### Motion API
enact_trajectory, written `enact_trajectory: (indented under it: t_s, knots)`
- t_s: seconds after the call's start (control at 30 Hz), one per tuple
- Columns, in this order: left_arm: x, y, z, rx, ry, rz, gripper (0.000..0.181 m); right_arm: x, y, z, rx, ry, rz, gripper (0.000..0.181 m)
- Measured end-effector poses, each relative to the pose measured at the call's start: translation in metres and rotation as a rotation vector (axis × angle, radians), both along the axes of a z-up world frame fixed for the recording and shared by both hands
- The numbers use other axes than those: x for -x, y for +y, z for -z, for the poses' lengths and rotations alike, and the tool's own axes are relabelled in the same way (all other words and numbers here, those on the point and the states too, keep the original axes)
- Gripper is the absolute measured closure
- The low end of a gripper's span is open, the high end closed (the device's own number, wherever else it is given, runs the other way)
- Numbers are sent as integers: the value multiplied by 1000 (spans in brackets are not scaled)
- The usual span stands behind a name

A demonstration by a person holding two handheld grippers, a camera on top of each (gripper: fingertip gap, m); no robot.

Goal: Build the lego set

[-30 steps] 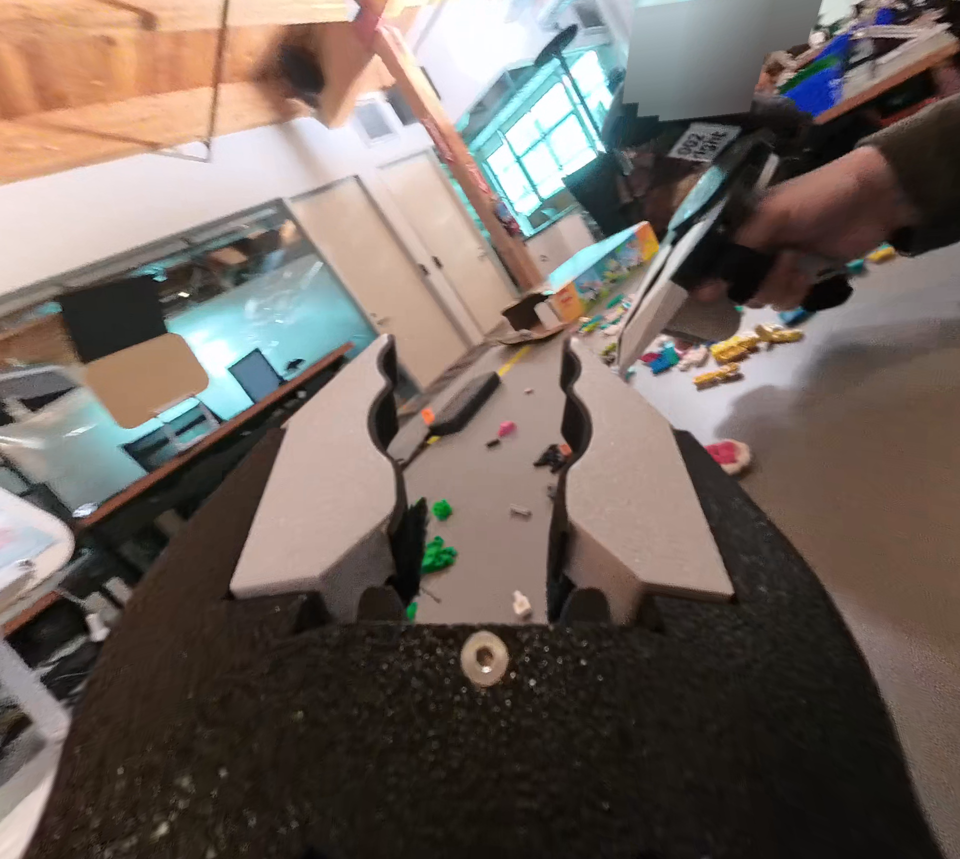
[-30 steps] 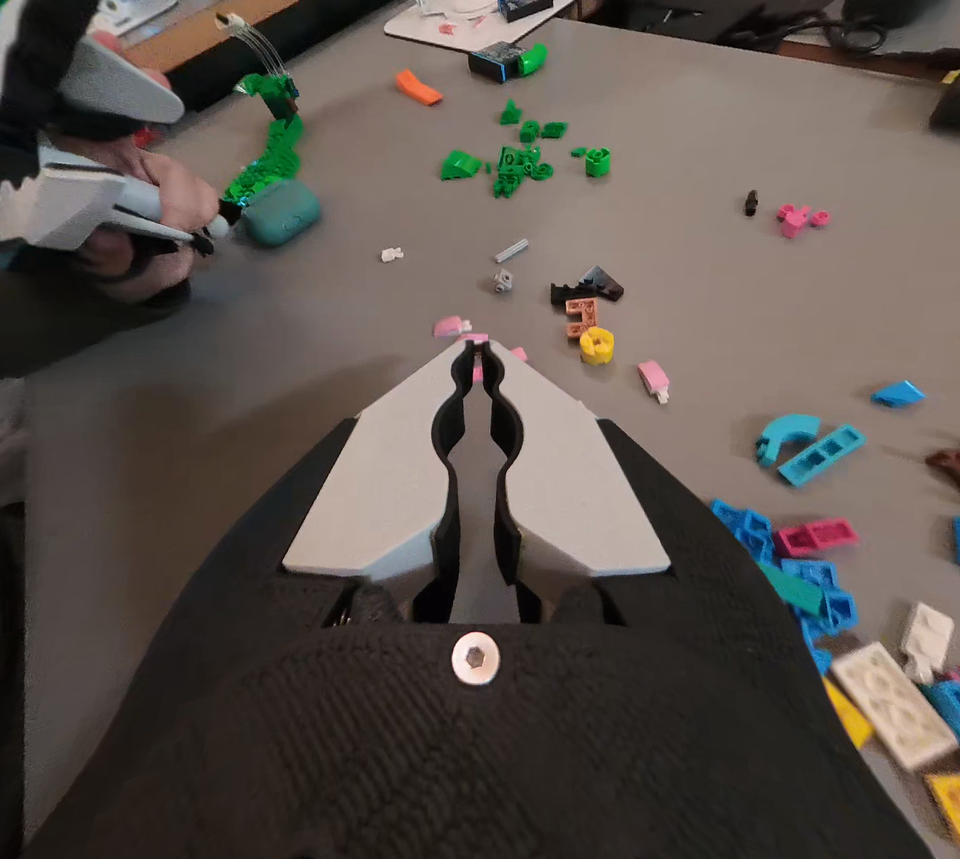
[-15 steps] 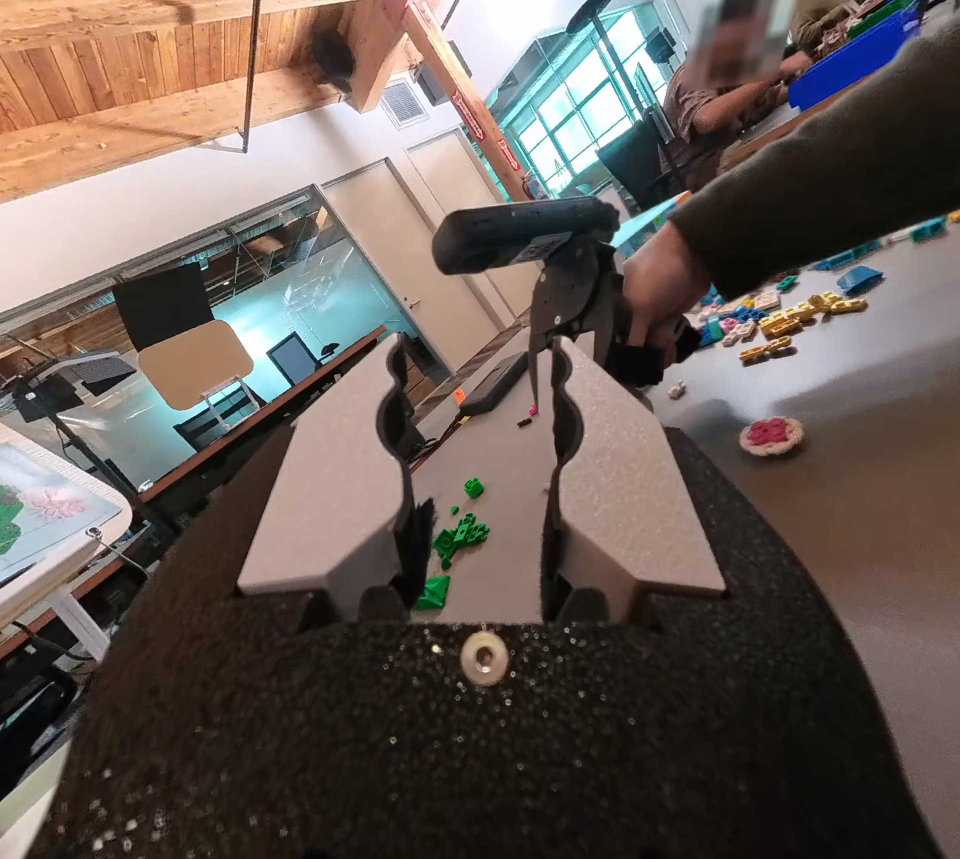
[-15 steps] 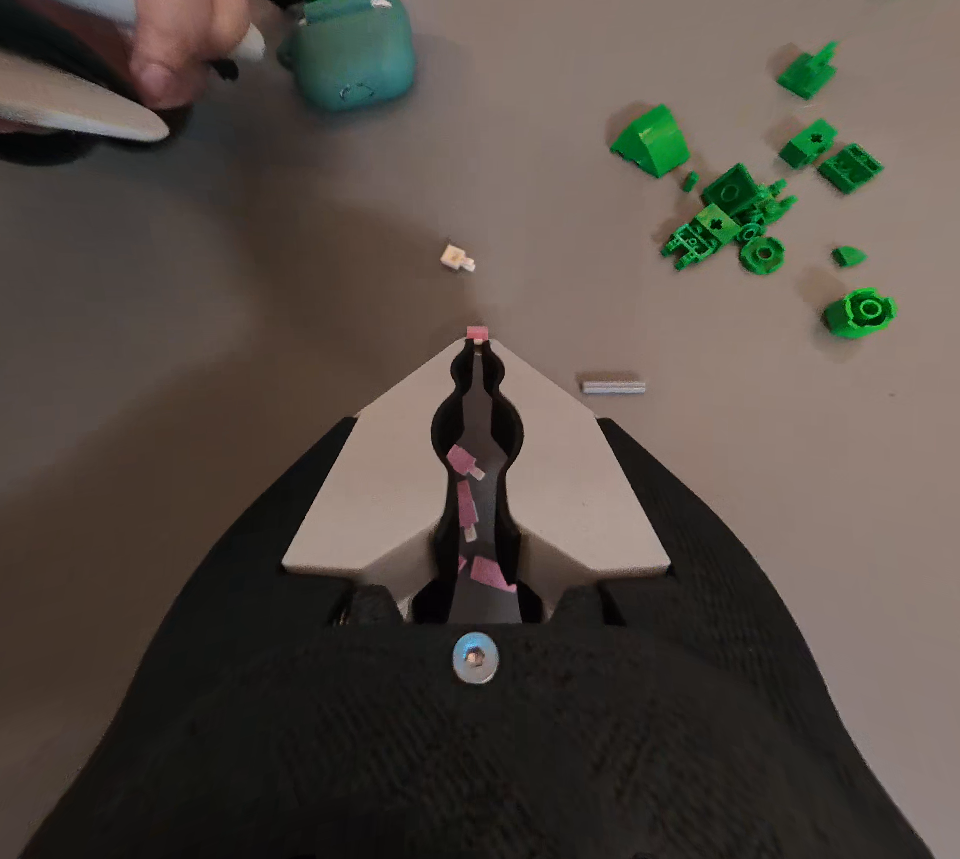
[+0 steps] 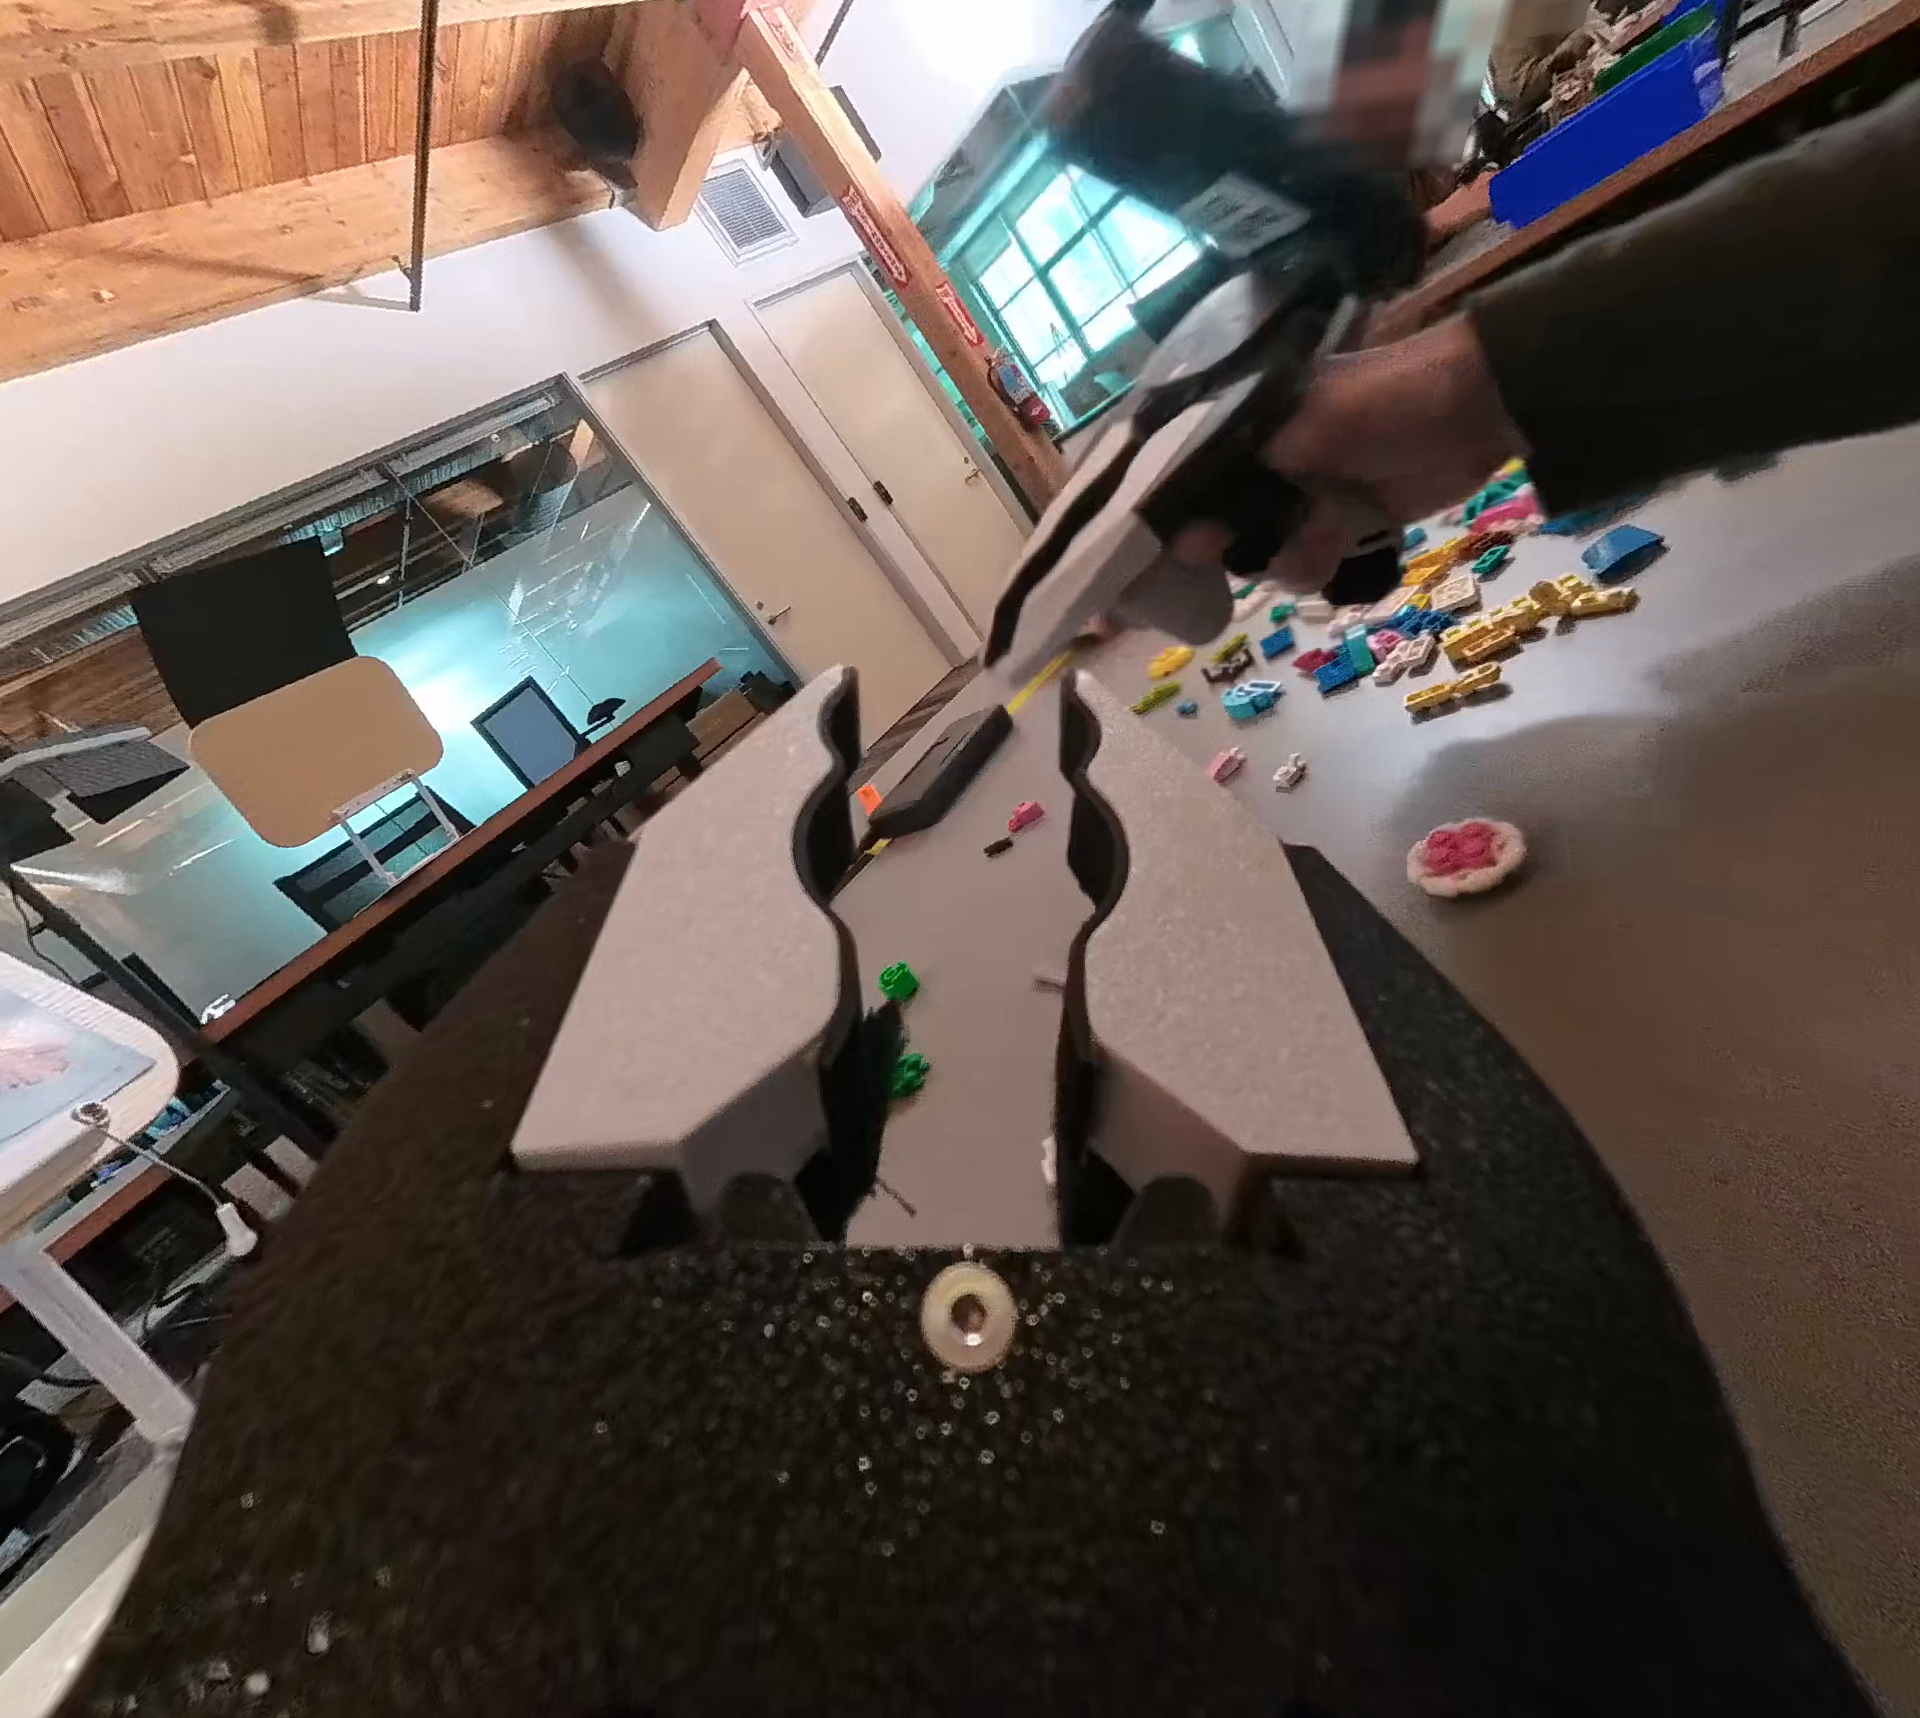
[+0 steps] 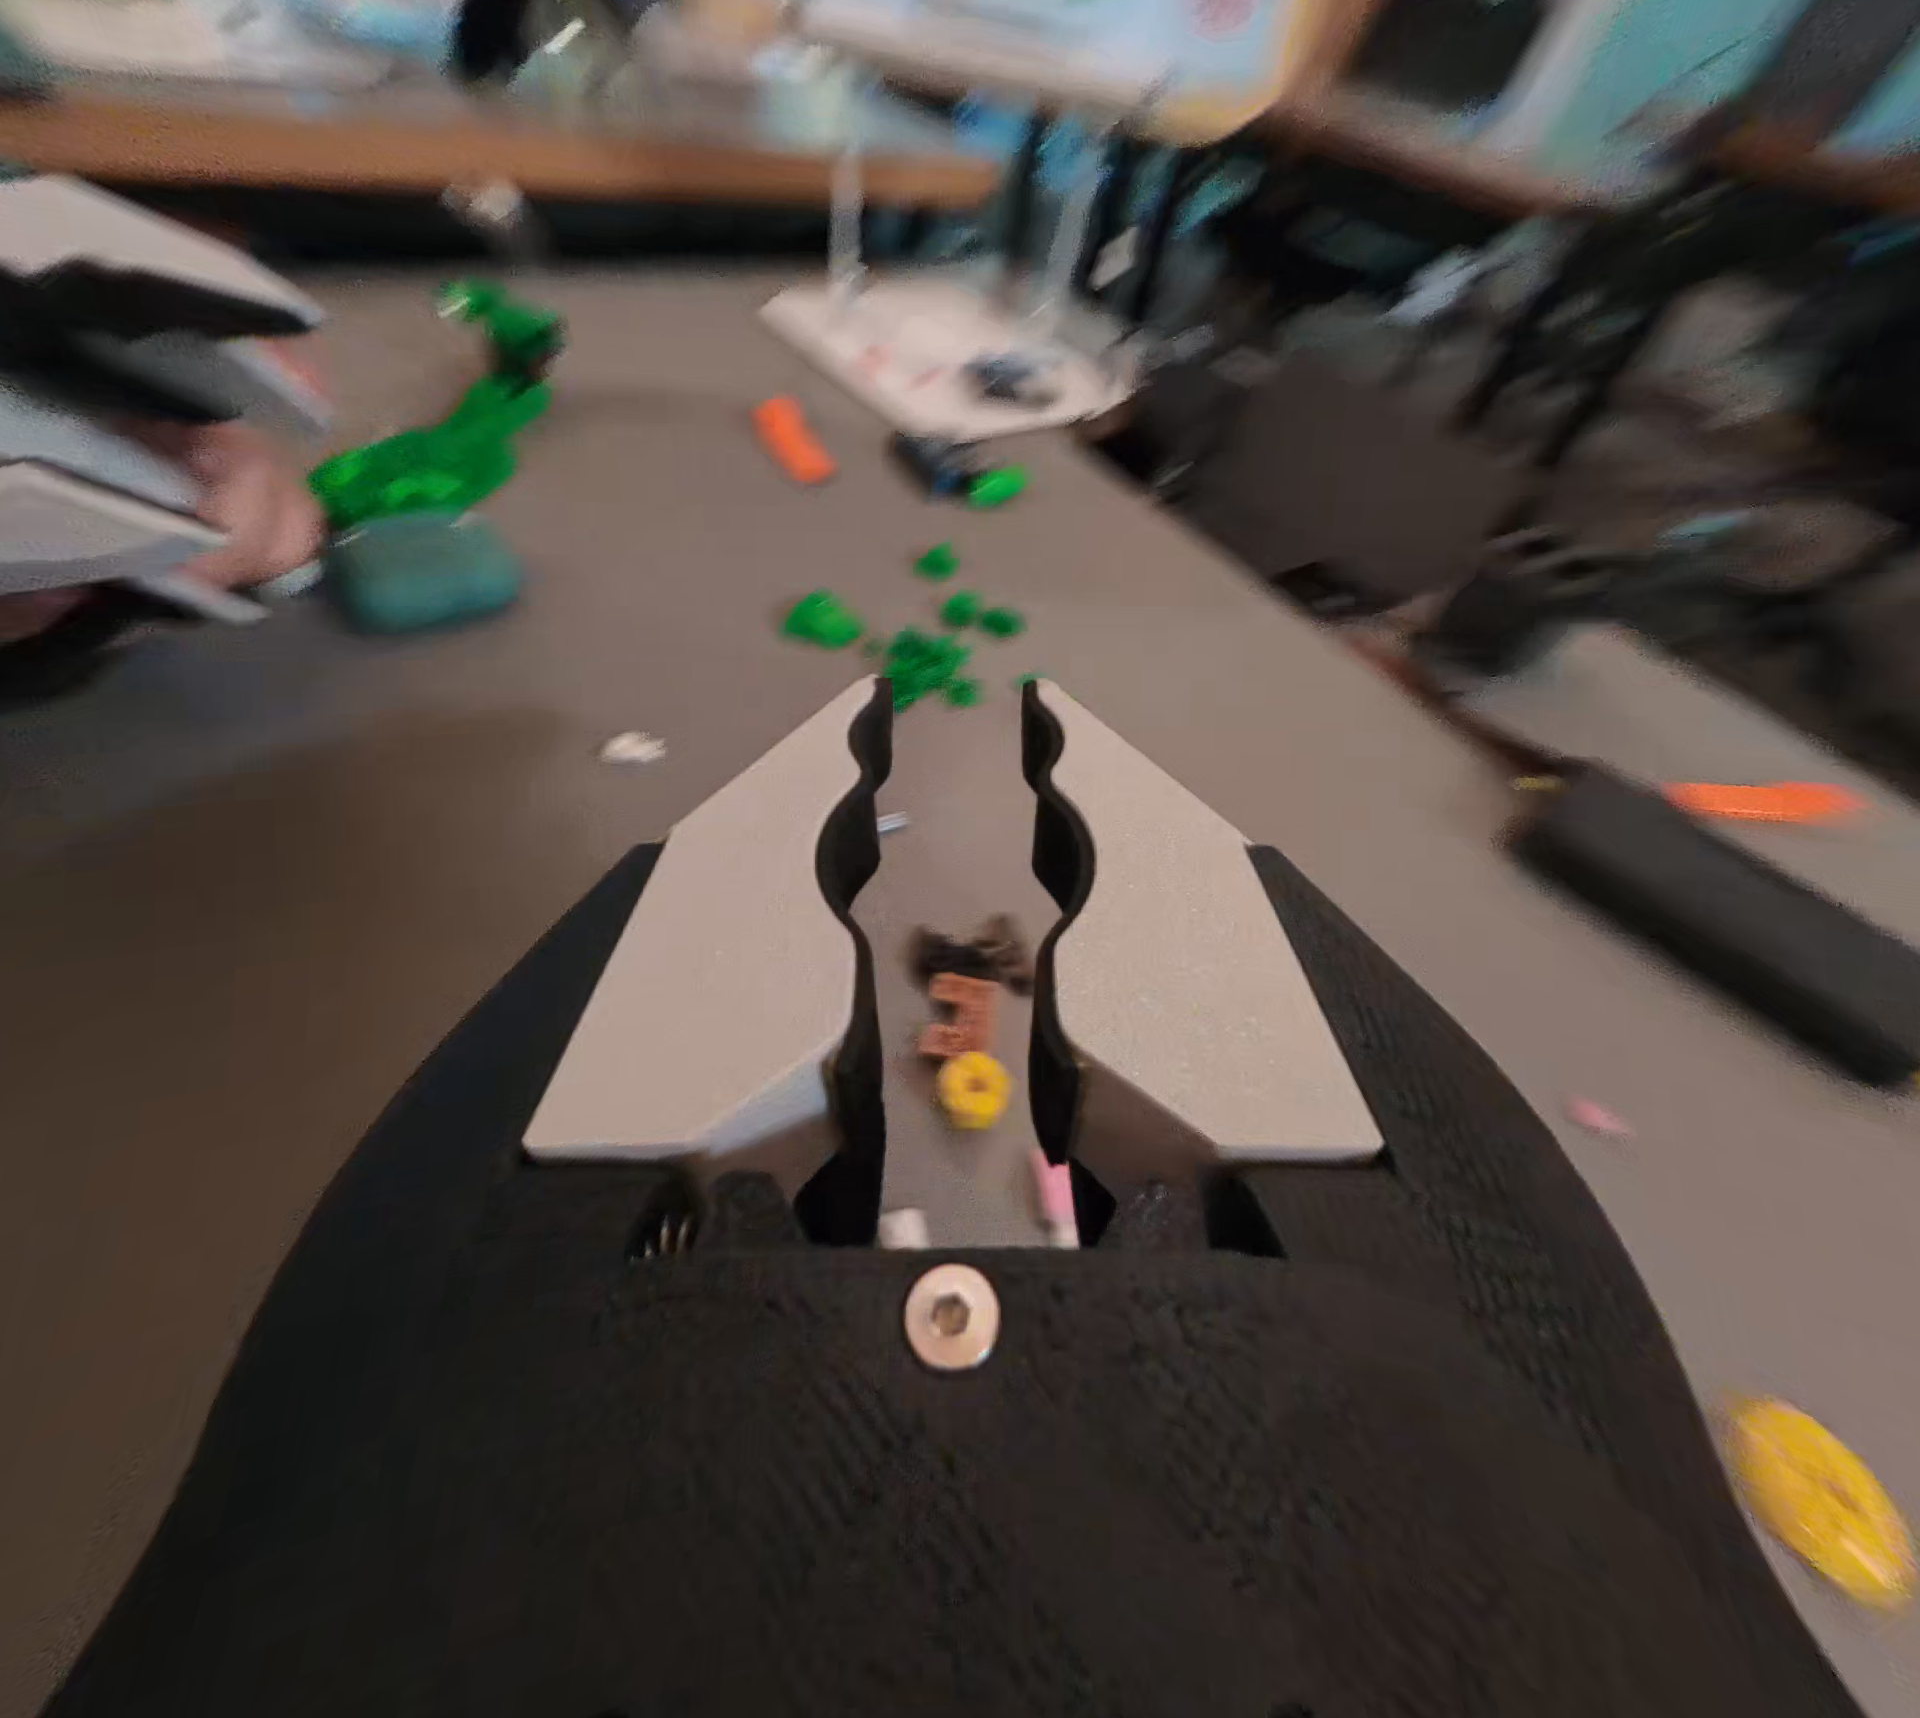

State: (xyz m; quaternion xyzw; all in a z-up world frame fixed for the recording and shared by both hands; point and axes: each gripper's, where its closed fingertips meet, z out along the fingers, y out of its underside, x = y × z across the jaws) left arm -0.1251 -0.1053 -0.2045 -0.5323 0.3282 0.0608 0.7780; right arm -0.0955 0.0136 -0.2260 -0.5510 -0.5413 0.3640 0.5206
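Both grippers are seen spread and empty; the small yellow round lego piece [image 6: 972,1088] lies directly beneath the right gripper [image 6: 954,702], far from the left gripper [image 5: 961,692].

Left hand-held gripper [image 5: 961,697] jaws apart, empty. Right hand-held gripper [image 6: 956,694] jaws apart, empty, raised above the left.

Streaking heavily with motion blur across the right wrist view, smearing the far benches and the green pieces [image 6: 914,650]. Staying sharper in the left wrist view, blurring only at the other gripper [image 5: 1049,598]. Glowing teal from the windows [image 5: 1081,276]. Casting soft shadows on the grey table [image 5: 1662,941]. Bending lines at the edges.
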Motion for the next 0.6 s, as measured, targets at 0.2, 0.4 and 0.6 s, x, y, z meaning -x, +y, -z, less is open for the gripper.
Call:
enact_trajectory:
  t_s: [0.2, 0.4, 0.6]
  knots:
    - [-13, -3, 11, 55, 5, 72, 164, -80, 39, -37, -72, 350, 322, 167]
    - [-36, -4, 10, 55, -81, 187, 181, -132, 63, -59, -216, 473, 601, 170]
    - [-68, 23, 5, 41, -163, 208, 181, -113, 48, -53, -153, 561, 511, 174]
